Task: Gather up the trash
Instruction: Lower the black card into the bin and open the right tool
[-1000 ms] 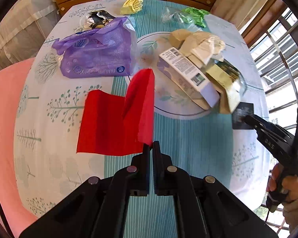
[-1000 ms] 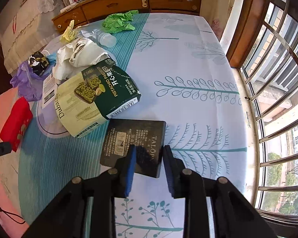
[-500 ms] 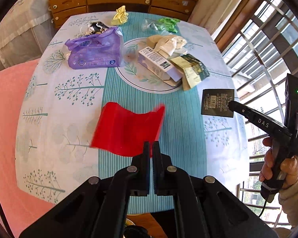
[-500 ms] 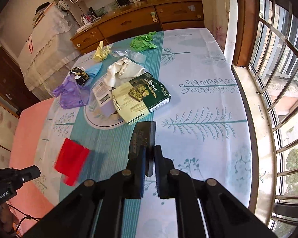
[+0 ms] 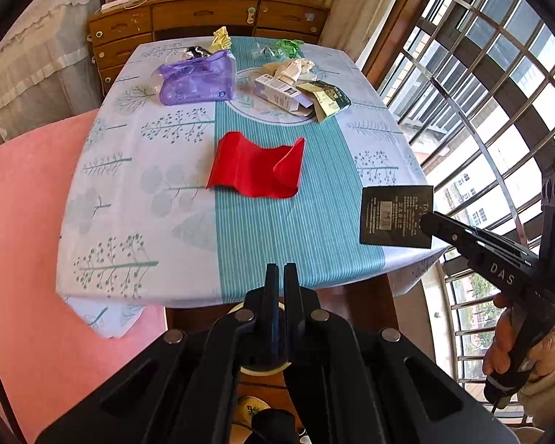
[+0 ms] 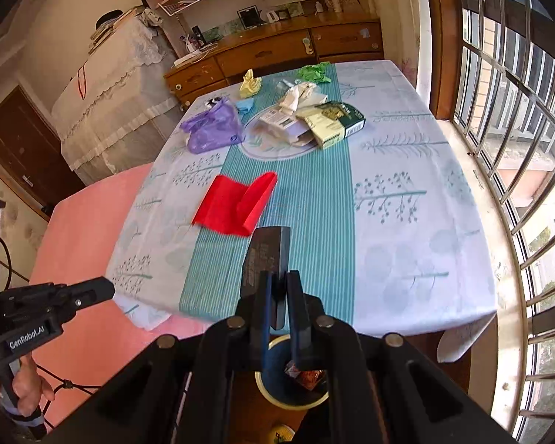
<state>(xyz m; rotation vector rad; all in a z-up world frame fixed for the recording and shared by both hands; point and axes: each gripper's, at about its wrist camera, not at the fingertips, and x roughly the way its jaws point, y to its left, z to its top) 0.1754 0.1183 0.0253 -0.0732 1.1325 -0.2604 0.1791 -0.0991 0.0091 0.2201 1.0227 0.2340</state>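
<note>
- While the right gripper [image 6: 279, 288] hangs over the near edge of the counter [image 6: 407, 222], its fingers are pinched onto a flat black packet [image 6: 268, 259], which is lifted clear of the cloth; the left-wrist view shows the same packet [image 5: 396, 216] held by one edge.
- The left gripper [image 5: 280, 281] is off the near edge too, its fingers pressed together with nothing between them.
- A red paper sheet [image 5: 257, 168], one corner curled up, lies loose along the teal stripe in the counter's middle.
- Toward the far edge sit a purple plastic bag [image 5: 194, 81], a white carton [image 5: 281, 92], a green snack pack [image 5: 329, 98], crumpled white paper [image 5: 292, 66], a yellow wad [image 5: 220, 37] and a green wad [image 5: 286, 46].
- Below the near edge, on the floor, stands a round bin [image 6: 292, 384] with a wrapper inside.
- A hand [image 5: 507, 347] grips the right handle.
</note>
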